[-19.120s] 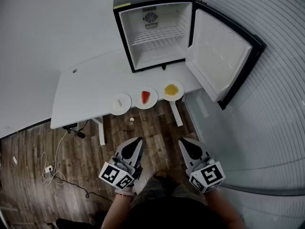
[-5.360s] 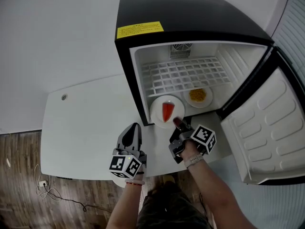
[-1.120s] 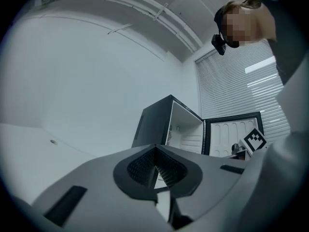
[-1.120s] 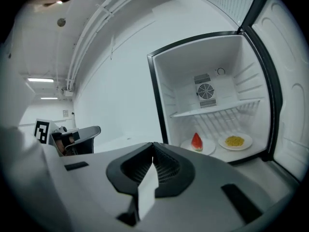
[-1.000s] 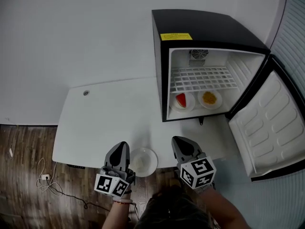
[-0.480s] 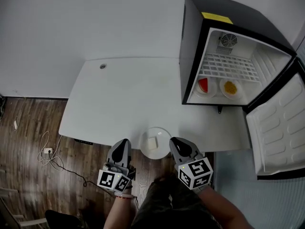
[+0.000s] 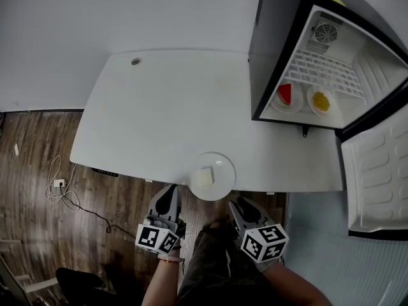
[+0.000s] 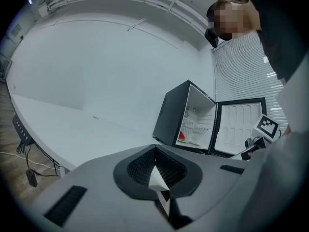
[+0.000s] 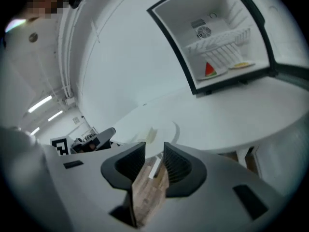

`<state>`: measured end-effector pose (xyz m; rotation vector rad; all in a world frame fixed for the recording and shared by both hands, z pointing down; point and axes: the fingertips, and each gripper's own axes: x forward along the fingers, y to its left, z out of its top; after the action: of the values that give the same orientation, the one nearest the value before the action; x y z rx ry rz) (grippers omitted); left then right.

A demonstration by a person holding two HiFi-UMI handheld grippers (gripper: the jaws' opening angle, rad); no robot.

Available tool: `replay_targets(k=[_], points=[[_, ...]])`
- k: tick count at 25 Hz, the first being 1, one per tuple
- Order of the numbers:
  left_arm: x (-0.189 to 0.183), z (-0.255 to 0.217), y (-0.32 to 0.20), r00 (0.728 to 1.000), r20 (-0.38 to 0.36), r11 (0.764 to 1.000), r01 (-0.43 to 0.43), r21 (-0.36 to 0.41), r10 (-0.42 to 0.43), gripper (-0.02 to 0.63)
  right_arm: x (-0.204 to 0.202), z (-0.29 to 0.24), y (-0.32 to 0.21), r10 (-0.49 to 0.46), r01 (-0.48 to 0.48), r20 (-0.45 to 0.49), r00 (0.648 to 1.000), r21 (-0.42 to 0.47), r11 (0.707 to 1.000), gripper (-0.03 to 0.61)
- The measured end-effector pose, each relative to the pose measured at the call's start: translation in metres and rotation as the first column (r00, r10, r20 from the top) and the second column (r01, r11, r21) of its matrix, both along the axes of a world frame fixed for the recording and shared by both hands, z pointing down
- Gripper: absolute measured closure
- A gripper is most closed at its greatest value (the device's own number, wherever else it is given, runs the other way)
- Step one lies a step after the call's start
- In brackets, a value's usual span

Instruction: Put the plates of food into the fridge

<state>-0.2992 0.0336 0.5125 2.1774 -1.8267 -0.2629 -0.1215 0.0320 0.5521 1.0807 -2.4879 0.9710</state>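
Note:
A white plate [image 7: 212, 176] with a pale block of food [image 7: 204, 177] sits at the table's front edge. In the right gripper view the same plate [image 9: 161, 128] lies just ahead of the jaws. My left gripper [image 7: 169, 194] is shut and empty, below and left of the plate. My right gripper [image 7: 236, 204] hangs below and right of it. Its jaws have just been opening and stand apart with nothing between them [image 9: 154, 151]. Inside the open fridge [image 7: 331, 56] are a watermelon plate [image 7: 285, 97] and a plate of yellow food [image 7: 320, 101].
The white table [image 7: 159, 113] runs left from the fridge, with a small hole [image 7: 135, 61] at its far left corner. The fridge door [image 7: 376, 183] stands swung out at the right. Wooden floor with cables [image 7: 60, 193] lies below.
Both grippers have sunk and drawn back from the plate, now below the table's front edge. The plate stays put. The fridge sits further right in the head view.

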Motion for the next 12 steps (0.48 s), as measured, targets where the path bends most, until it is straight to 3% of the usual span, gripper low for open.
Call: replay_targets(k=[4, 8, 12], points=[[0.002, 0.013, -0.002, 1.000, -0.003, 1.000, -0.001, -0.014, 0.001, 0.607, -0.012, 0.021, 0.005, 0.078, -0.047, 0.160, 0.984, -0.191, 0.980, 0.458], [0.001, 0.016, -0.006, 1.000, -0.009, 1.000, 0.004, -0.016, -0.004, 0.607, -0.031, 0.035, 0.001, 0.181, -0.066, 0.282, 0.942, -0.374, 0.925, 0.445], [0.001, 0.019, -0.006, 1.000, -0.013, 1.000, 0.003, -0.019, -0.003, 0.607, -0.041, 0.046, -0.009, 0.291, -0.094, 0.349, 0.891, -0.486, 0.869, 0.445]])
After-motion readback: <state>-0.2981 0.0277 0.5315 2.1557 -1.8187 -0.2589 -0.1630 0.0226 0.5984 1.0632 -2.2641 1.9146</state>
